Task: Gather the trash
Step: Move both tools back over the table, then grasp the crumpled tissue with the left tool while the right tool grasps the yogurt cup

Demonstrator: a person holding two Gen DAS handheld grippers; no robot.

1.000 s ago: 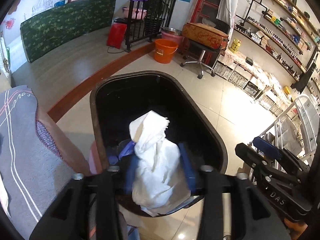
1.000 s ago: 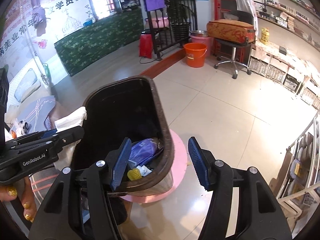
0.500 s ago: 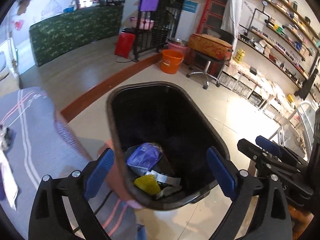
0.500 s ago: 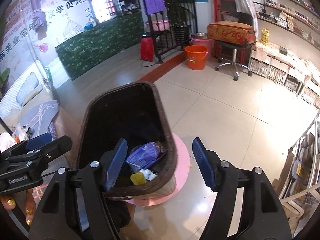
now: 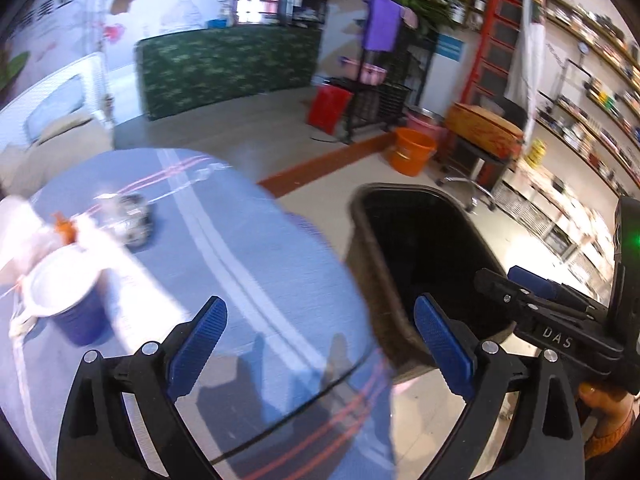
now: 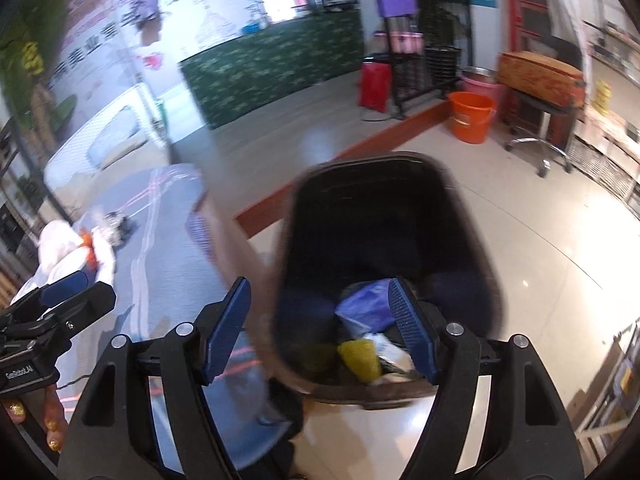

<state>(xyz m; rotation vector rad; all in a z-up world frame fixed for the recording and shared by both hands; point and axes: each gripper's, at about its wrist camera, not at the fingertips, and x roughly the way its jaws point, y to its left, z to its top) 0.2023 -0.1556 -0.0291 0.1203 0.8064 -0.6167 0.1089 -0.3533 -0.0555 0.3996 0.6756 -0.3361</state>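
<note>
My left gripper [image 5: 318,346] hangs open and empty over the round table [image 5: 248,264] with its blue-grey cloth. Trash lies on the table's left part: a blue paper cup [image 5: 68,300], a crumpled clear wrapper [image 5: 128,216] and white tissue [image 5: 20,232] with an orange scrap. The dark trash bin [image 5: 368,280] stands on the floor right of the table. My right gripper [image 6: 319,332] is above the bin's [image 6: 372,159] near rim, its jaws opening, gripping nothing. A purple bag [image 6: 366,304] and a yellow piece [image 6: 356,356] lie inside the bin.
An orange bucket [image 5: 412,156], a wheeled stool with an orange cushion [image 5: 480,128] and a black rack [image 5: 376,92] stand beyond the bin. Shelves line the right wall. A green counter [image 5: 228,68] is at the back. Tiled floor [image 6: 540,248] lies right of the bin.
The left gripper opened, and the white tissue it held is no longer between its jaws. It swung left from over the bin to over the table. The right gripper also shifted left and widened.
</note>
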